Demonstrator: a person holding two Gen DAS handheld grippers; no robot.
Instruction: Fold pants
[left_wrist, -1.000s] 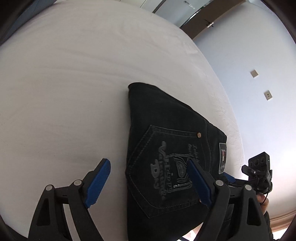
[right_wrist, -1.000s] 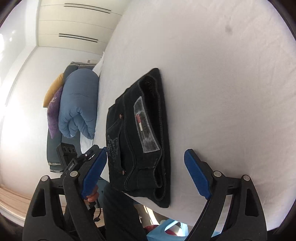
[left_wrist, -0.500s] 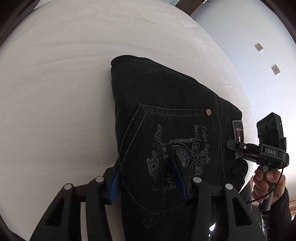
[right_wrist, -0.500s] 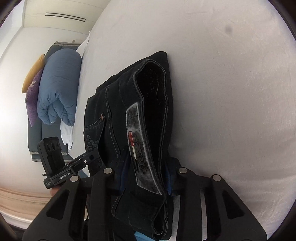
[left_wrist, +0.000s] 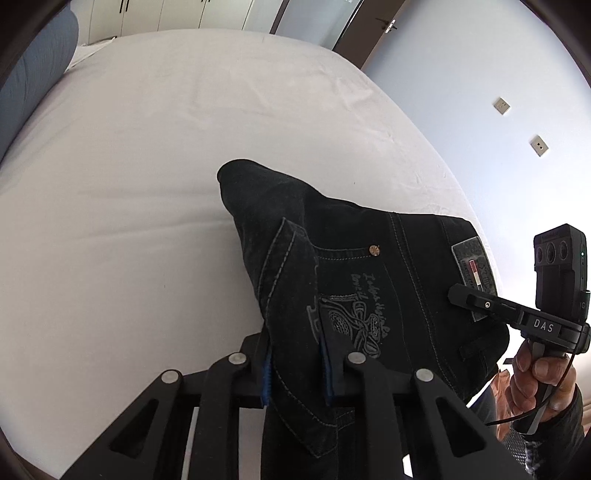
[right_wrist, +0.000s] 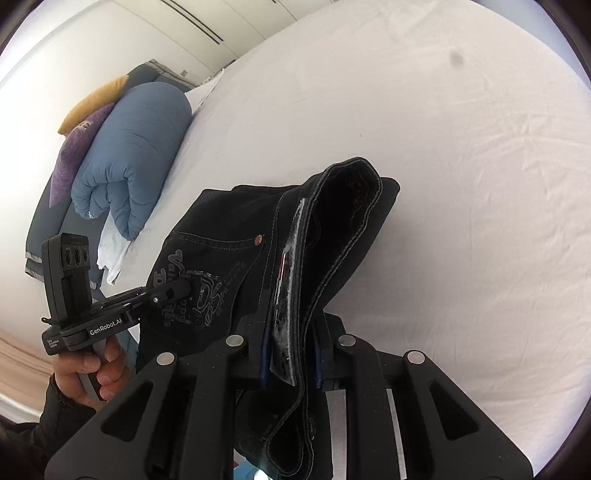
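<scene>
The folded black jeans (left_wrist: 354, 258) with a grey embroidered back pocket lie at the near edge of the white bed (left_wrist: 147, 147). My left gripper (left_wrist: 295, 373) is shut on the pocket-side edge of the bundle and lifts it off the sheet. My right gripper (right_wrist: 290, 362) is shut on the waistband end with its grey patch (right_wrist: 286, 295). The jeans (right_wrist: 229, 236) hang tented between both grippers. The right gripper also shows in the left wrist view (left_wrist: 458, 293), and the left gripper shows in the right wrist view (right_wrist: 184, 286).
A rolled blue duvet (right_wrist: 129, 158) with purple and yellow pillows (right_wrist: 74, 147) lies at the bed's far left side. White sheet (right_wrist: 461, 184) stretches beyond the jeans. A pale wall with two switch plates (left_wrist: 501, 106) stands to the right of the bed.
Both grippers went from open, above the flat bundle, to shut on its near edges. The near side of the jeans has since risen off the sheet.
</scene>
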